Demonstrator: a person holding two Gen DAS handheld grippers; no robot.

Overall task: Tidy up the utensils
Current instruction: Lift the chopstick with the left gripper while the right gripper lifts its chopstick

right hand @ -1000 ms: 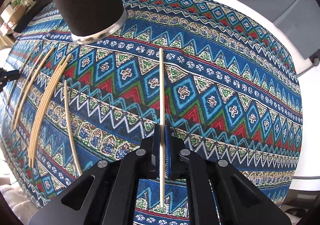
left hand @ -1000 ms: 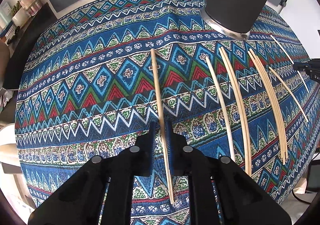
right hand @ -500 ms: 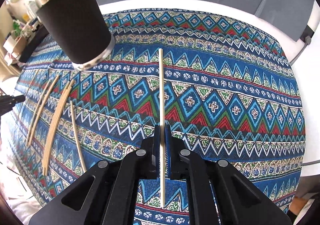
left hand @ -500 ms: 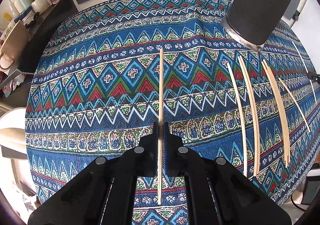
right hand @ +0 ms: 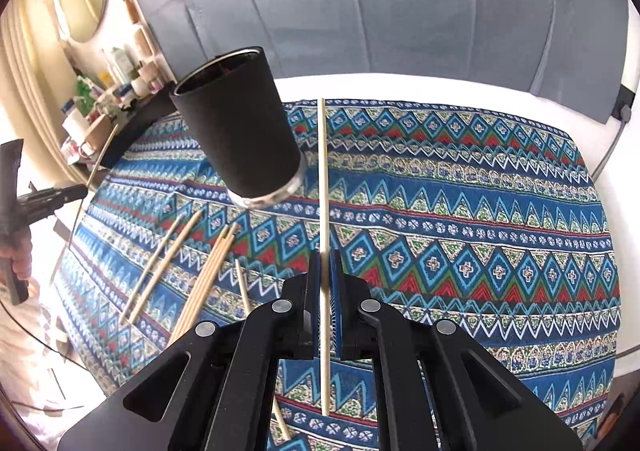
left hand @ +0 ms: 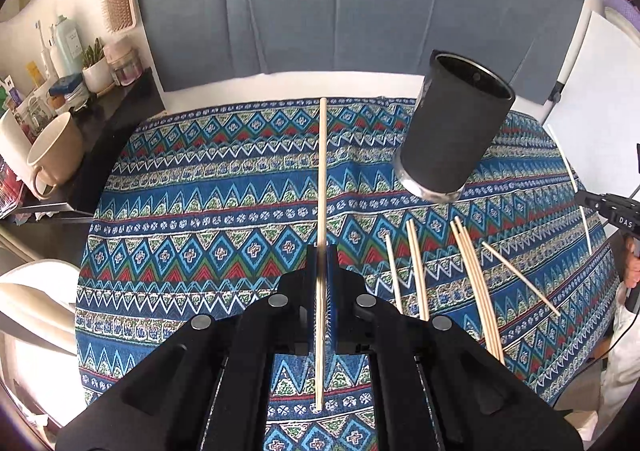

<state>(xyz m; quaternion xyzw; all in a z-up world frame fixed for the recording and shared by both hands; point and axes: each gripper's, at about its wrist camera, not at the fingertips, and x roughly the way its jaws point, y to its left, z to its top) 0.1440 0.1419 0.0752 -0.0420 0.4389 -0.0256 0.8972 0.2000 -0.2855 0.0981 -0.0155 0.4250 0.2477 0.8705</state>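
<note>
you have lifted both chopsticks off the patterned cloth (left hand: 200,191): the left gripper (left hand: 321,251) clamps one chopstick (left hand: 321,171), the right gripper (right hand: 326,255) the other chopstick (right hand: 323,171). the black holder (left hand: 452,131) now stands just ahead between them, its mouth open for the drop, with more loose sticks (left hand: 472,275) lying on the cloth near it.

I count two chopsticks off the table: one (left hand: 321,187) pinched in my left gripper (left hand: 321,251) and one (right hand: 323,187) in my right gripper (right hand: 326,257). About eight loose chopsticks (left hand: 474,283) lie on the patterned cloth (left hand: 200,211); the tight bundle is hard to separate. One black holder cup (left hand: 448,143) stands there.
</note>
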